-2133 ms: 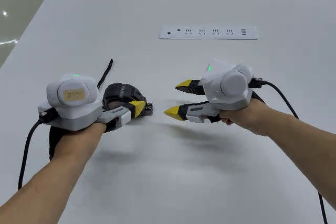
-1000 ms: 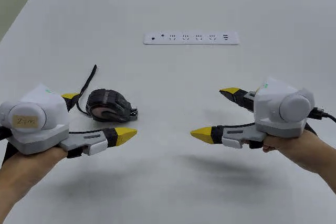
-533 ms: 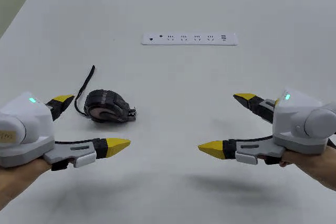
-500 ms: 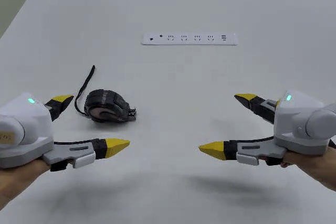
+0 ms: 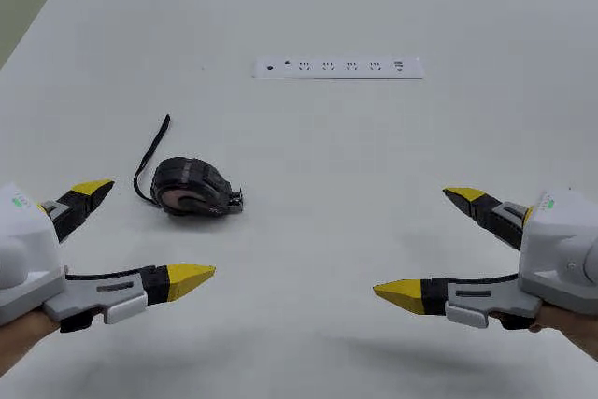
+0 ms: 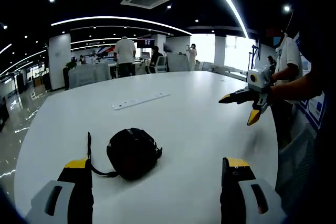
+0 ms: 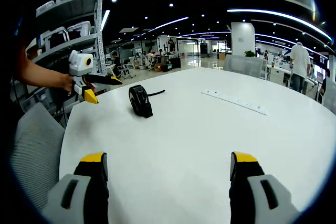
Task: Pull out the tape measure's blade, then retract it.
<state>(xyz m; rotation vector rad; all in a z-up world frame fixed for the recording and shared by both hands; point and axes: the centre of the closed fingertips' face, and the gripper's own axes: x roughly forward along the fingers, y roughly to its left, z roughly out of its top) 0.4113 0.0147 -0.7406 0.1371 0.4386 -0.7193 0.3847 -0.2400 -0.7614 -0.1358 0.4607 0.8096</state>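
Though edge-cropped, left gripper (image 5: 154, 228) agape.

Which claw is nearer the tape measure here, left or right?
Left. The left claw is open just short of the tape measure, not touching it; the right claw is open well off to the right.

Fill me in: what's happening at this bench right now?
A person holds a two-jaw gripper in each hand above a white table. The left gripper and the right gripper are both open and hold nothing. The black tape measure lies on the table nearer the left gripper, touched by neither, with no blade drawn out and its strap trailing behind it. A white power strip lies farther back.
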